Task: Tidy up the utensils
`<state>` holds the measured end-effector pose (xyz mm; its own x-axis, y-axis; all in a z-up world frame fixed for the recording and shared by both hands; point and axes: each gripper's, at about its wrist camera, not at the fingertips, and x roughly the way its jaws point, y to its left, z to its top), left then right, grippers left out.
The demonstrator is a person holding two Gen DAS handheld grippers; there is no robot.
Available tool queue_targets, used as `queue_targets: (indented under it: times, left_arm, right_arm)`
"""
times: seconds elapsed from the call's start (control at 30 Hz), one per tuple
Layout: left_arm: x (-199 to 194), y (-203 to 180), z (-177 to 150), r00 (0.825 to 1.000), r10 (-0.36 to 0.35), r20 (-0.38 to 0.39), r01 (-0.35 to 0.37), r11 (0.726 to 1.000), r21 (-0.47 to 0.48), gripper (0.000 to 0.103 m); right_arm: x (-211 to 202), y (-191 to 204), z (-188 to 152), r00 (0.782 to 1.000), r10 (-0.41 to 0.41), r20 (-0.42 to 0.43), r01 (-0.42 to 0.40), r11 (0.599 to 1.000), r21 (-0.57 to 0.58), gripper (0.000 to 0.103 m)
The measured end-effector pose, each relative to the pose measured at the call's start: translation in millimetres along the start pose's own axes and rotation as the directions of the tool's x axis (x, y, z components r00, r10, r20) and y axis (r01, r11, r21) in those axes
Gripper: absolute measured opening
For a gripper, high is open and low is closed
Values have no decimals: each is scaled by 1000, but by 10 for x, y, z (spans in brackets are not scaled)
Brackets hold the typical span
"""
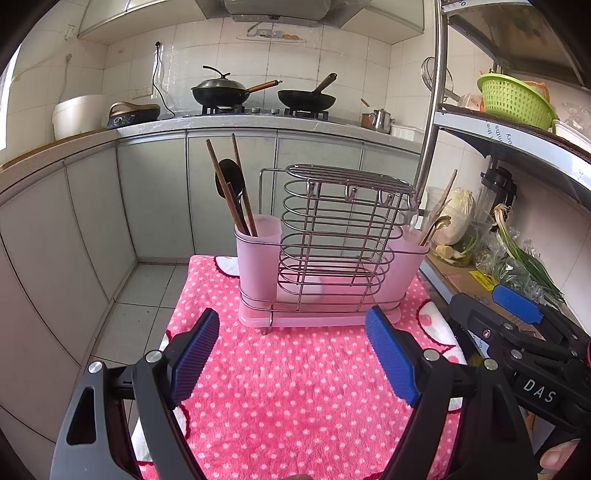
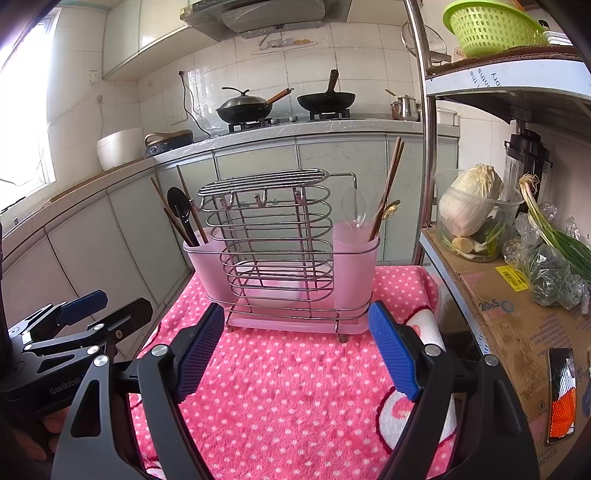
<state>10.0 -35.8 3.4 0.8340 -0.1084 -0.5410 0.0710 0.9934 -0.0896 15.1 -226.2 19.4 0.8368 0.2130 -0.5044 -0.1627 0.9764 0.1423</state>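
Nearest: left gripper (image 1: 291, 354) with jaws spread wide, nothing between the blue pads (image 1: 194, 356), poised above the pink polka-dot cloth (image 1: 288, 398). Right gripper (image 2: 295, 352) likewise spread, empty, above the same cloth, pointing at the rack. Beyond both: wire utensil rack (image 1: 334, 240) standing upright on the cloth, resting on a pink drip tray (image 1: 317, 318). Rack holds 2 frosted pink cups. Left cup (image 1: 257, 254): several dark wooden chopsticks (image 1: 225, 184) and 1 black spoon (image 1: 231, 181), all leaning, handles down. Right cup (image 2: 354, 266): 1 clear plastic spoon (image 2: 353, 206), brown chopsticks (image 2: 389, 184) and a gold-coloured utensil (image 2: 391, 210); its type cannot be told. Middle wire compartment holds no utensils; 1 flat wire lid (image 1: 351, 177) sits across the top. To the right, a metal shelf unit (image 1: 491, 129): lower tier carries a clear plastic tub (image 2: 476, 221) containing a napa cabbage (image 2: 469, 203) plus other vegetables, green onions (image 2: 554, 236) beside it; upper tier carries a green basket (image 2: 491, 26), contents not visible. Farthest: counter with 2 woks (image 1: 221, 92) on the stove, 1 lidded.
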Motion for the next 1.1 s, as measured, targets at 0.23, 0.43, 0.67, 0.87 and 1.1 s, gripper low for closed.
queue_targets:
  times: [0.23,0.43,0.67,0.87,1.1]
  left_arm:
    - [30,-12,-14,1000,0,2,0,1000,9,80]
    - [42,-18,-21,1000,1,1,-1,1000,8,79]
    - [60,-11,-34,1000,-1,-3,1,1000,5,79]
    - [93,12,-49,1000,0,-10,0,1000,-3,79]
    - [112,9,-59,1000,7,-8,-7,1000,1,76]
  right_arm:
    - [9,-10,-7,1000,0,-2,0,1000,-3,81]
    - [13,-8,-8,1000,0,-4,0,1000,-3,81]
    - [43,-4,-29,1000,-1,-10,1,1000,-6,81]
    - [62,2,-30,1000,-2,-13,2,1000,-8,81]
    - [69,2,-32,1000,-3,-14,3,1000,-8,81]
